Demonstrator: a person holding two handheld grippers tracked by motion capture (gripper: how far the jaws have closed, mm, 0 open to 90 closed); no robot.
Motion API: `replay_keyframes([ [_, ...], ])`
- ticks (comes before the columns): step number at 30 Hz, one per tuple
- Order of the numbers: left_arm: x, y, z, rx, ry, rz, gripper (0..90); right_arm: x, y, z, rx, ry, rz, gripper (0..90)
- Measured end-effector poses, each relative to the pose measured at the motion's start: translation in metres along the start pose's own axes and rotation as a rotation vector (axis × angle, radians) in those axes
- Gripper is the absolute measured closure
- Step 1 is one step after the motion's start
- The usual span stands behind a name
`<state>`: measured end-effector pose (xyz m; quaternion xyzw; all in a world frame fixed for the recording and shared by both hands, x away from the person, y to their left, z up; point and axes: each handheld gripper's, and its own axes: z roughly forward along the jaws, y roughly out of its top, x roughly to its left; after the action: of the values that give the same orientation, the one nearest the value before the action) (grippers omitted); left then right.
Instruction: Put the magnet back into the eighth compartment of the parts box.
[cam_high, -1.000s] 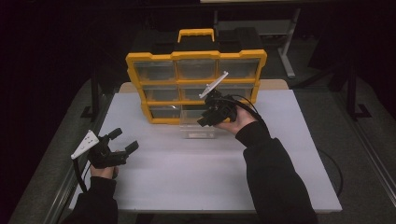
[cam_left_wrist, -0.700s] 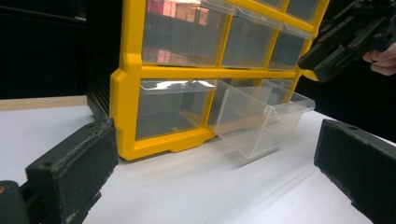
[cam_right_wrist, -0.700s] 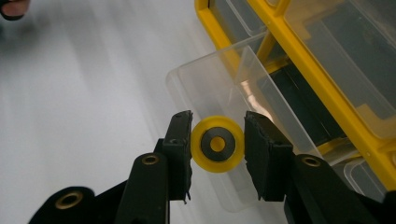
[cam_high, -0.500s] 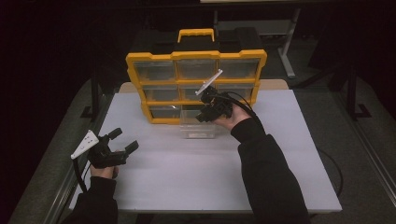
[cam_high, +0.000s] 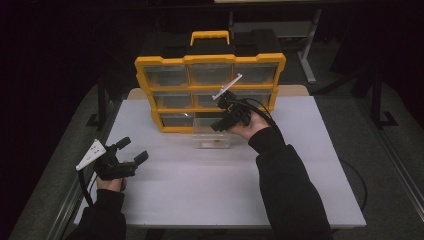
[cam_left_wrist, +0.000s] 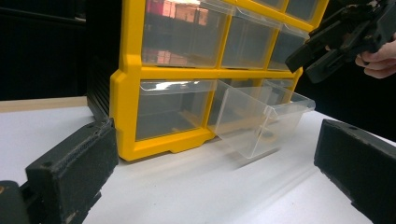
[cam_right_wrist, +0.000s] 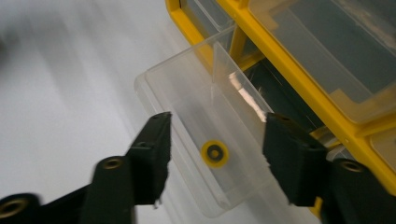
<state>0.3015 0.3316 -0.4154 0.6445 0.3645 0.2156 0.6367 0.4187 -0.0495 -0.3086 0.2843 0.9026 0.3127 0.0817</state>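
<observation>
My right claw (cam_right_wrist: 215, 161) has just opened, empty, above the yellow ring (cam_right_wrist: 215, 153) mid-frame in the clear drawer (cam_right_wrist: 187, 88); nudging the drawer could tip it out.

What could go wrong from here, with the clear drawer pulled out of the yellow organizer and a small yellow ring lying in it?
The clear drawer looks pulled far out of the yellow organizer, so a nudge from the right tongs might tip it off its slot. Those tongs have just been opening above the yellow ring, with nothing between them; the ring could slide if the drawer is pushed back roughly. The left tongs rest open, apart, steadying nothing.
</observation>
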Motion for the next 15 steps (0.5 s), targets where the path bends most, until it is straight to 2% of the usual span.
replay_keyframes([
  [5,0.0,0.0,0.0,-0.001,-0.001,0.0,0.0,-0.003,-0.005,-0.004,-0.016,0.001,0.024,13.8],
  [7,0.0,0.0,0.0,-0.001,0.0,0.001,0.0,-0.005,-0.008,-0.005,-0.022,0.008,0.032,11.7],
  [10,0.0,0.0,0.0,0.0,0.001,-0.001,0.0,-0.007,-0.011,-0.008,-0.033,0.01,0.052,1.4],
  [15,0.0,0.0,0.0,0.0,0.0,-0.001,0.0,-0.01,-0.018,-0.014,-0.053,-0.011,0.066,0.0],
])
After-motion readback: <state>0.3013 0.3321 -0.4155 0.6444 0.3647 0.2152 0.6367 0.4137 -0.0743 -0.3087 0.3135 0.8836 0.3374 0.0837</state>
